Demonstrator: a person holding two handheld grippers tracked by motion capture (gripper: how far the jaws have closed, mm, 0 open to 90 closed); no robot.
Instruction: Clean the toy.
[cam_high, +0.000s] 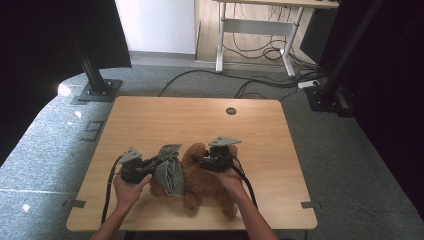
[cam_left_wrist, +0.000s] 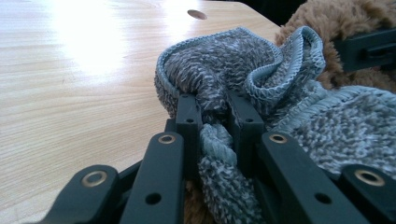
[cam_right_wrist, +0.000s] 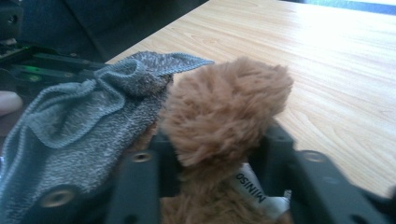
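A brown plush toy (cam_high: 210, 182) lies on the wooden table (cam_high: 150, 120), toward its front. A grey knitted cloth (cam_high: 170, 172) is draped over the toy's left part. My left gripper (cam_high: 159, 161) comes in from the left. In the left gripper view it (cam_left_wrist: 214, 109) is shut on a bunched fold of the cloth (cam_left_wrist: 219, 65), with the plush (cam_left_wrist: 336, 18) behind. My right gripper (cam_high: 196, 160) reaches from the right. In the right gripper view it (cam_right_wrist: 217, 140) is shut on a furry rounded limb of the toy (cam_right_wrist: 224, 107), beside the cloth (cam_right_wrist: 93, 126).
A round cable hole (cam_high: 230, 111) sits near the table's far edge. A white label (cam_right_wrist: 252, 189) hangs from the toy between my right jaws. Black stand bases (cam_high: 97, 90) and cables (cam_high: 260, 85) lie on the floor beyond the table.
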